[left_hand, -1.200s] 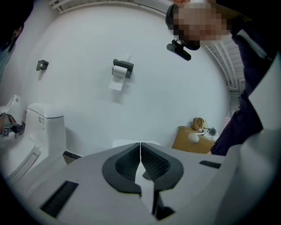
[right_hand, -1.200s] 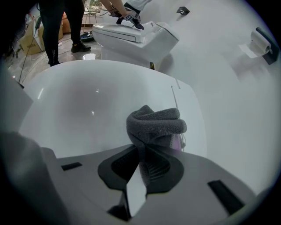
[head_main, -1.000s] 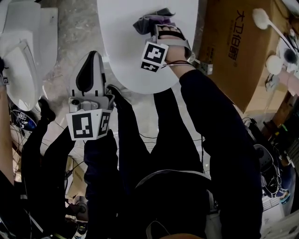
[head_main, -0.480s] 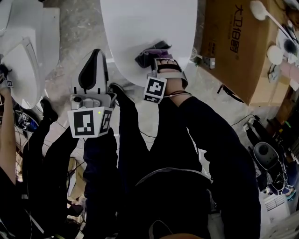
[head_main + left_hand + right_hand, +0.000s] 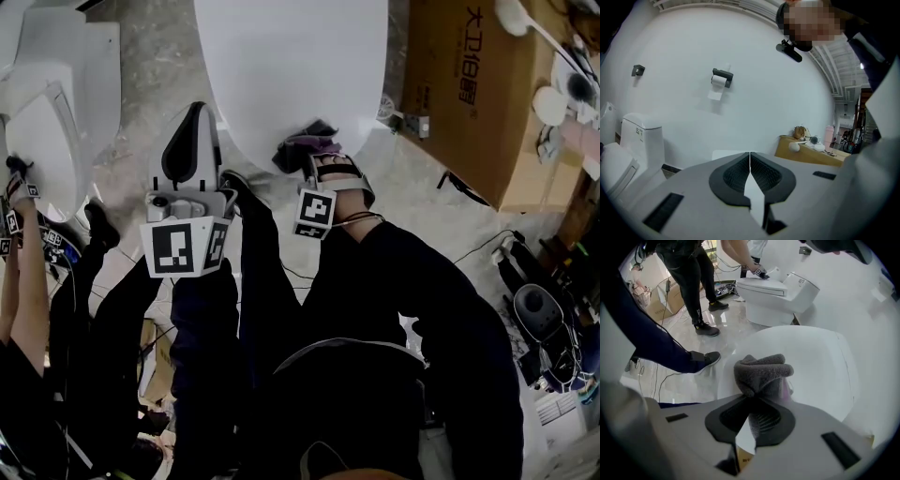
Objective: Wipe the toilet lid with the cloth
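The white toilet lid [image 5: 291, 66] fills the top middle of the head view and lies under the cloth in the right gripper view [image 5: 811, 366]. A grey bunched cloth [image 5: 761, 373] with a purple edge is pinched in my right gripper [image 5: 752, 408], and it rests on the lid's near edge [image 5: 305, 145]. My right gripper [image 5: 314, 159] is shut on it. My left gripper [image 5: 187, 141] is held off the lid's left side, over the floor. In the left gripper view its jaws [image 5: 750, 176] are shut and empty, pointing at a white wall.
A second white toilet [image 5: 47, 122] stands at the left, and another person's hand [image 5: 14, 183] works at it. A brown cardboard box [image 5: 469, 94] stands right of the lid. Cables and gear [image 5: 544, 319] lie on the floor at the right. My legs and shoe [image 5: 234, 187] are close below the lid.
My right gripper has drawn the cloth down the lid from its far part to the near edge. The left gripper has stayed about where it was.
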### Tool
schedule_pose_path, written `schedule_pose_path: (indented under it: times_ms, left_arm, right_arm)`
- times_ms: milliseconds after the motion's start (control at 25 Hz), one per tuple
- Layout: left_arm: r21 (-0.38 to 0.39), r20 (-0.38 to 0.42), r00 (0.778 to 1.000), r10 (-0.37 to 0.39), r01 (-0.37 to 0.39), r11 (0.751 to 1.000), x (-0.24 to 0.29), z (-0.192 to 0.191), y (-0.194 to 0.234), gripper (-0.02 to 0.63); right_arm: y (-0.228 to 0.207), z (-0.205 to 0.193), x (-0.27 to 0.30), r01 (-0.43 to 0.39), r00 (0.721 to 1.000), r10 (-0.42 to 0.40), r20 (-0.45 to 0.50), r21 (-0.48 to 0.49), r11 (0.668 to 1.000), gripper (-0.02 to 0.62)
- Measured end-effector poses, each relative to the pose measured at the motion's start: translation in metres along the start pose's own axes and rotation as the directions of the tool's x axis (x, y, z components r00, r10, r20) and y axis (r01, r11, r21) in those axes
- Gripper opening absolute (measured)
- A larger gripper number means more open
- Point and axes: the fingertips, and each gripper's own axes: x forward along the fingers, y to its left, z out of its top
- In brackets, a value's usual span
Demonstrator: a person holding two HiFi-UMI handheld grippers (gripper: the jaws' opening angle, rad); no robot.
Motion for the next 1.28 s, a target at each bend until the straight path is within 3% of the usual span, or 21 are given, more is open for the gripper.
schedule_pose_path:
  times_ms: [280,480,680,960,1280]
  left_arm:
    - [-0.005,0.004,1.000,0.015,-0.015,1.000,0.003,0.003,0.003,0.017]
    - [-0.015,0.007,0.999,0.036,-0.036,0.999,0.006,0.005,0.012,0.017]
    - [-0.020,0.004,0.998,0.063,-0.063,0.998,0.008,0.009,0.024,0.017]
    - [-0.045,-0.001,0.989,0.147,-0.147,0.988,0.002,0.005,0.055,0.017]
    - [-0.060,-0.018,0.984,0.175,-0.176,0.983,-0.003,-0.002,0.074,0.017]
  right_arm:
    - [-0.070,0.006,-0.027,0.157,0.983,-0.165,0.082,0.094,0.983,0.049]
    - [-0.169,0.021,-0.043,0.318,0.935,-0.336,0.110,0.153,0.936,0.049]
    - [-0.266,0.040,-0.038,0.424,0.893,-0.437,0.108,0.126,0.897,0.049]
    - [-0.361,0.076,0.000,0.499,0.866,-0.495,0.068,-0.054,0.865,0.049]
    - [-0.382,0.096,0.049,0.455,0.889,-0.457,0.006,-0.115,0.883,0.049]
